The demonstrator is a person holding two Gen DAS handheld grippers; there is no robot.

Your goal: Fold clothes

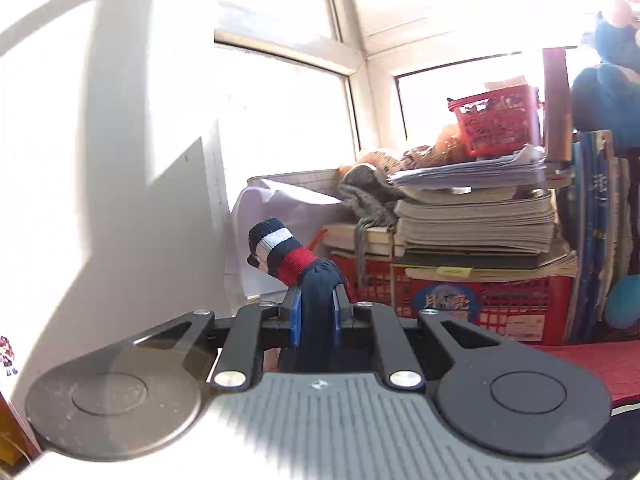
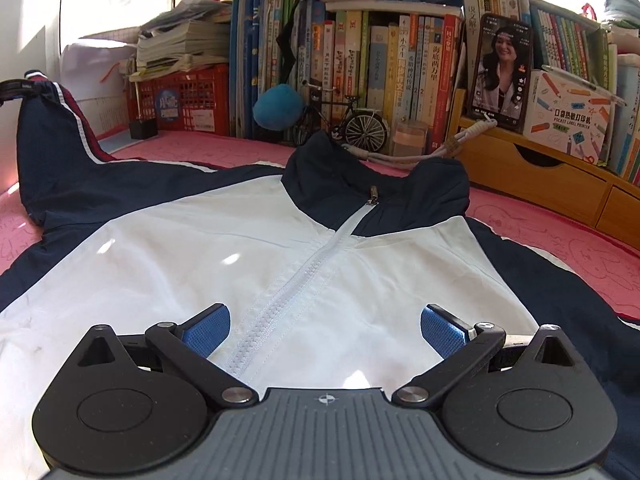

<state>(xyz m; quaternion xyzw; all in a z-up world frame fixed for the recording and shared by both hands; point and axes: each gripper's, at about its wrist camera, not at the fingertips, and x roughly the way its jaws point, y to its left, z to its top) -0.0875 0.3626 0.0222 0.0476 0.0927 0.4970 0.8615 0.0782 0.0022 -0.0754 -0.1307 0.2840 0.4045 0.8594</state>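
We see the left gripper (image 1: 316, 308) clamped on the navy sleeve (image 1: 318, 280) of the navy-and-white zip-up jacket (image 2: 248, 256), striped knit cuff (image 1: 276, 250) sticking up past the blue pads (image 1: 295, 314). The right gripper (image 2: 325, 330) hangs jaws wide apart over the white chest panel, straddling the zipper (image 2: 280, 300) — holding nothing. Jacket lies front-up on the pink patterned mat (image 2: 560, 232), left sleeve lifted. Behind: red plastic crate (image 2: 188, 96) under stacked papers, row of books (image 2: 380, 68), wooden drawer unit (image 2: 532, 176) — bare mat either side.
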